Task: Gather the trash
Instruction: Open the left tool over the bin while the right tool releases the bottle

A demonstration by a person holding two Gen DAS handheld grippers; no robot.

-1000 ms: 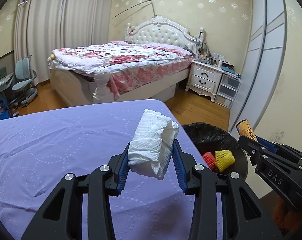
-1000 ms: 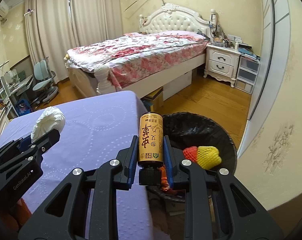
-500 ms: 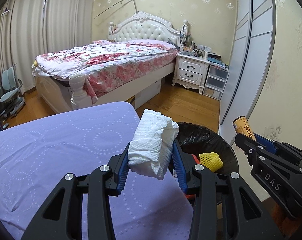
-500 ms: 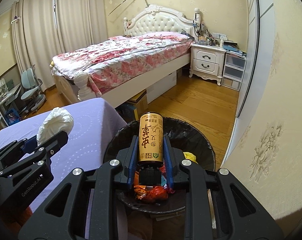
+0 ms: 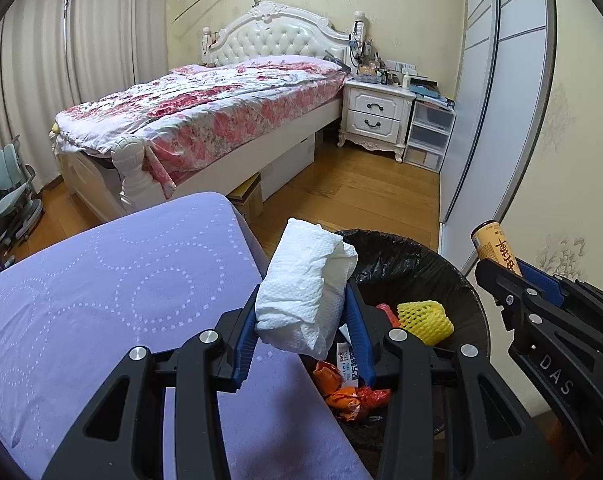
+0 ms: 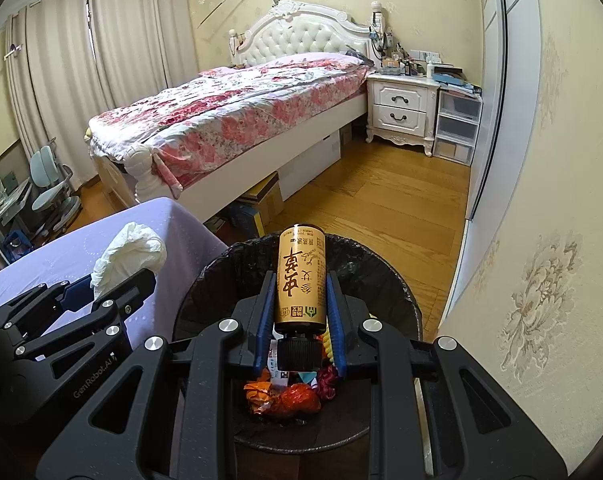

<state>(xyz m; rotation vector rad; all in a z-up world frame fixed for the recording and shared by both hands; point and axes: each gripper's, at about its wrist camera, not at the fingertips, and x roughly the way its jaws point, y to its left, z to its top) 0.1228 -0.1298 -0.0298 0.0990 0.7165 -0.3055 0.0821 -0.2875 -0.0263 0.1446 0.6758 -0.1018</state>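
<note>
Black-lined bin (image 6: pixel 401 292) now sits under both loads.
Right gripper (image 6: pixel 301 300), pinching the gold bottle (image 6: pixel 301 276), has swung over it; left gripper (image 5: pixel 301 320), clamping the tissue wad (image 5: pixel 305 288), reaches its near rim: 2 drops remain.

Both the left claw (image 5: pixel 301 312) and right claw (image 6: pixel 301 304) are clamped, angled downward.
</note>
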